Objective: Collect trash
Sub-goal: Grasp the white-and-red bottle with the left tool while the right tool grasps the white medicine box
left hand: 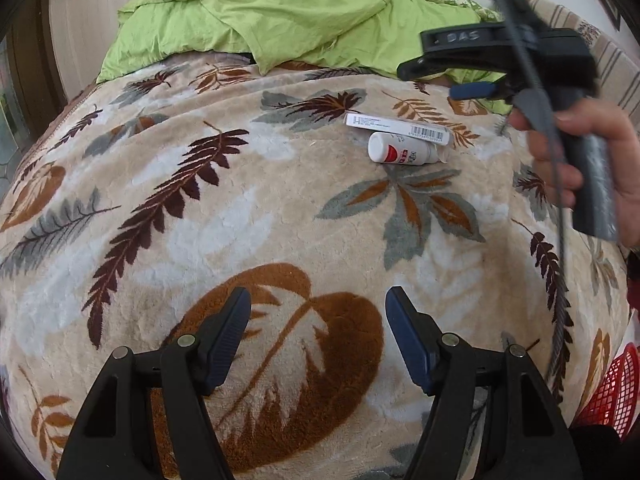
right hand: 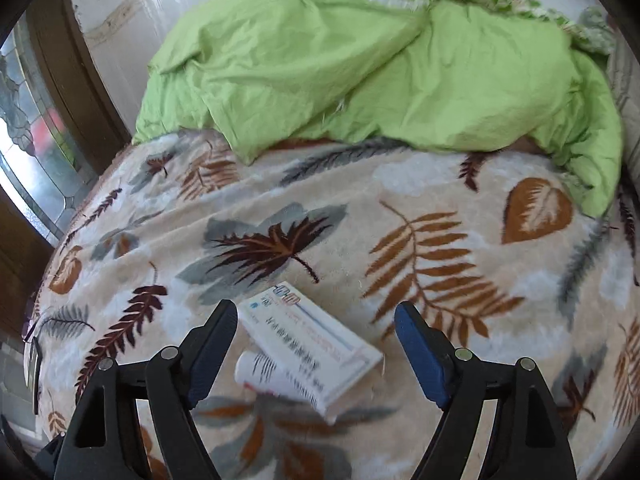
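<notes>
A flat white carton (left hand: 396, 127) and a small white bottle with a red label (left hand: 404, 153) lie side by side on the leaf-patterned blanket (left hand: 200, 216). My left gripper (left hand: 318, 300) stands open low over the blanket, well short of them, with nothing between its fingers. My right gripper (left hand: 430, 80), held by a hand (left hand: 560, 160), hovers just beyond them. In the right wrist view the right gripper (right hand: 316, 312) is open. The carton (right hand: 316, 340) and the bottle (right hand: 280, 380) lie below it between the fingers, and the pads do not touch either.
A crumpled green duvet (right hand: 360, 72) is piled at the far end of the bed. A red mesh basket (left hand: 612, 392) shows off the bed's right edge. A wall and a glazed door (right hand: 36, 140) stand on the left. A cable (left hand: 560, 260) hangs from the right gripper.
</notes>
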